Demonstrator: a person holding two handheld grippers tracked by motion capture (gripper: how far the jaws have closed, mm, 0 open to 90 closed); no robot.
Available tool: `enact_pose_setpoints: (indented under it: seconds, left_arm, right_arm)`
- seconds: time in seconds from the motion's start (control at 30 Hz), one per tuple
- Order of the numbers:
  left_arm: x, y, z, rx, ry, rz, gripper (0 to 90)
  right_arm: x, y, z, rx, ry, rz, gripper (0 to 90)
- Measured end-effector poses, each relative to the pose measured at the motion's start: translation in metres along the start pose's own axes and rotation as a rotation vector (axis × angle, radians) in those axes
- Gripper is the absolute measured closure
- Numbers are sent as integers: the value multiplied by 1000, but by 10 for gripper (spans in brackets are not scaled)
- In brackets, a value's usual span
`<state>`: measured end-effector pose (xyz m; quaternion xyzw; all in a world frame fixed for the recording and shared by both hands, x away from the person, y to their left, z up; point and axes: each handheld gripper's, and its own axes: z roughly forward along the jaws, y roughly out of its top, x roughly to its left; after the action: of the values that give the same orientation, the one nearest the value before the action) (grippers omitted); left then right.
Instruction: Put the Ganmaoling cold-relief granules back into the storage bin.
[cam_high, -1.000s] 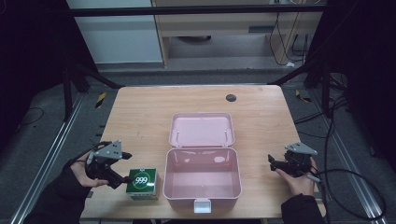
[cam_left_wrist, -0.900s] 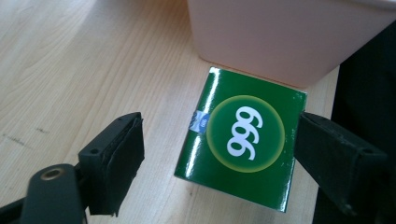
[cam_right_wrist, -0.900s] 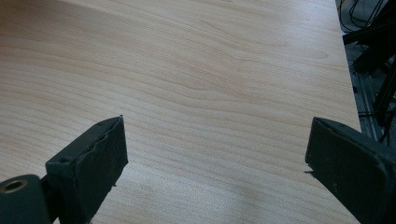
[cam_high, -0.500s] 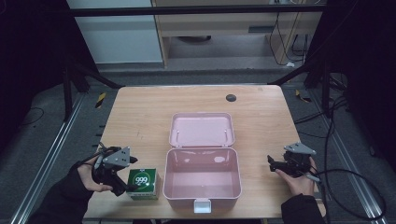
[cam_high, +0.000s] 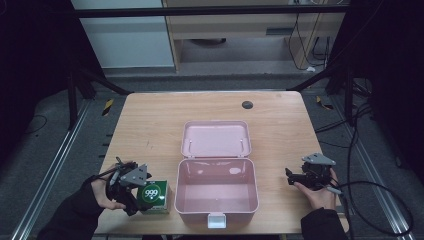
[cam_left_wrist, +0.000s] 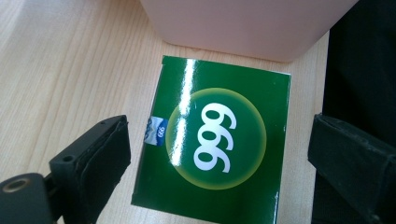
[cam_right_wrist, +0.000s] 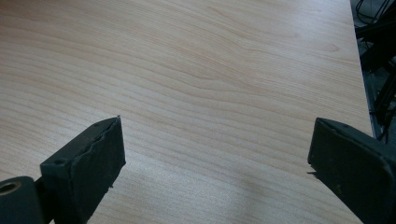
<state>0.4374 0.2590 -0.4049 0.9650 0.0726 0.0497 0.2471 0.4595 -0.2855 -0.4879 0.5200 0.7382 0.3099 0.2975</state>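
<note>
A green carton (cam_left_wrist: 219, 140) marked "999" lies flat on the wooden table (cam_high: 150, 125), just left of an open pink box (cam_high: 215, 192). The box is empty, with its lid (cam_high: 216, 139) folded back. My left gripper (cam_left_wrist: 224, 142) is open and hangs over the carton, one jaw on each side, neither touching it. In the high view the left gripper (cam_high: 141, 196) is at the carton (cam_high: 155, 196) near the table's front left. My right gripper (cam_high: 291, 177) rests open on the table to the right of the box. The right gripper (cam_right_wrist: 215, 144) has only bare wood between its jaws.
A small dark round spot (cam_high: 247, 104) sits near the table's far edge. The table's front edge runs close behind the carton and the box. A cable (cam_high: 380, 200) loops off the right side from my right gripper. Metal frame rails flank the table.
My left gripper has moved right and toward the front edge, from beside the green carton to over it. The right gripper has stayed put.
</note>
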Motion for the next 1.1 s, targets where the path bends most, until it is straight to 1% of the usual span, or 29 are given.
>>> enact_pose_setpoints:
  seconds: [0.23,0.33,0.47,0.63,0.67,0.8,1.1]
  left_arm:
    - [0,1,6,16,-6,15,46]
    - [0,2,11,32,-6,26,44]
    - [1,1,14,44,-2,27,50]
    - [2,-2,21,46,-10,20,53]
    - [3,-2,22,49,-12,20,54]
    - [4,-5,29,63,-23,18,56]
    - [7,-8,36,72,-42,13,71]
  right_arm:
    - [1,0,1,10,2,-8,38]
    - [0,0,2,11,2,-13,37]
    - [1,0,2,16,4,-13,35]
    - [1,-1,3,26,5,-12,34]
    - [1,-1,3,28,6,-18,34]
    - [1,-2,4,36,9,-17,34]
    - [2,-2,5,40,11,-17,34]
